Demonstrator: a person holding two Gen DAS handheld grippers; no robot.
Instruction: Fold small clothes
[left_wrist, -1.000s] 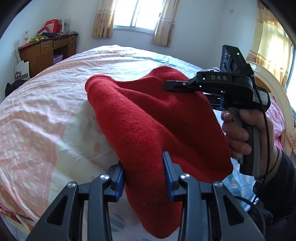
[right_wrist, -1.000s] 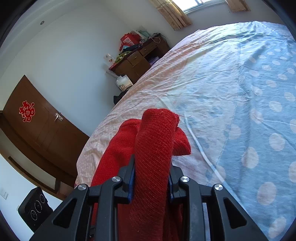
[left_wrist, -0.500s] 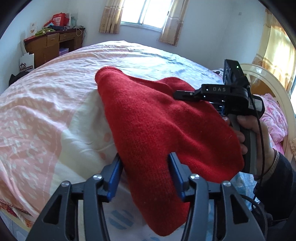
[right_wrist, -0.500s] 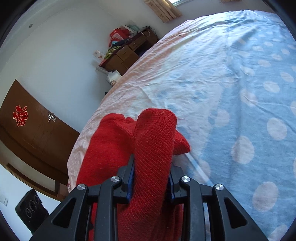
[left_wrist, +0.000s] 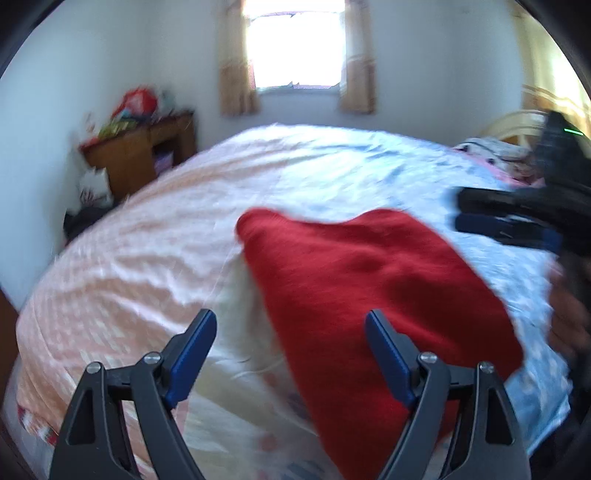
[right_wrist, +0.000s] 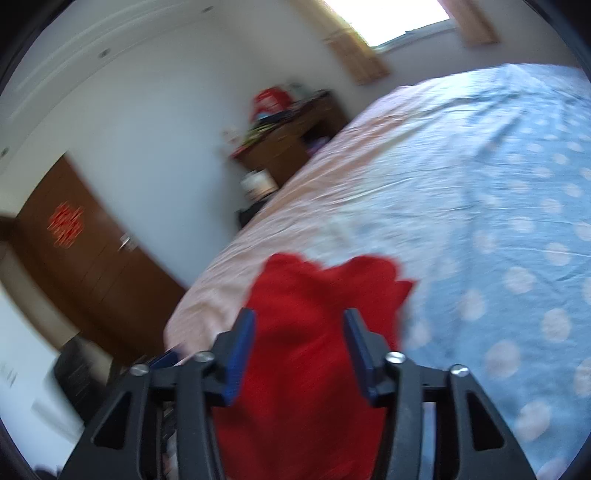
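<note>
On the left, the left hand-held gripper (left_wrist: 291, 350) has just been opening and now stands wide, its blue pads (left_wrist: 194, 349) clear of the cloth: the left pad hangs over bare quilt, the right pad over the near part of the red knit garment (left_wrist: 369, 288), neither pressing on it. The garment lies released on the bed (left_wrist: 147, 266), across the seam where the pink half of the quilt meets the blue dotted half. Seen from the left wrist, it runs from low and close under the right jaw up and away toward a rounded far corner, so its long axis runs roughly along the line the gripper points, leaning left as it recedes; most of the cloth sits to the right of this gripper's centre line. Further right, the right hand-held gripper (right_wrist: 299, 343) has also just been opening; its jaws stand apart with the garment (right_wrist: 314, 332) lying straight ahead between and below them, and the blur hides whether the pads still brush it, though they do not look clamped. Judging by both views, the right gripper is centred on the garment and nearer its bulk, while the left would have to shift rightward to take an edge for the next fold.
</note>
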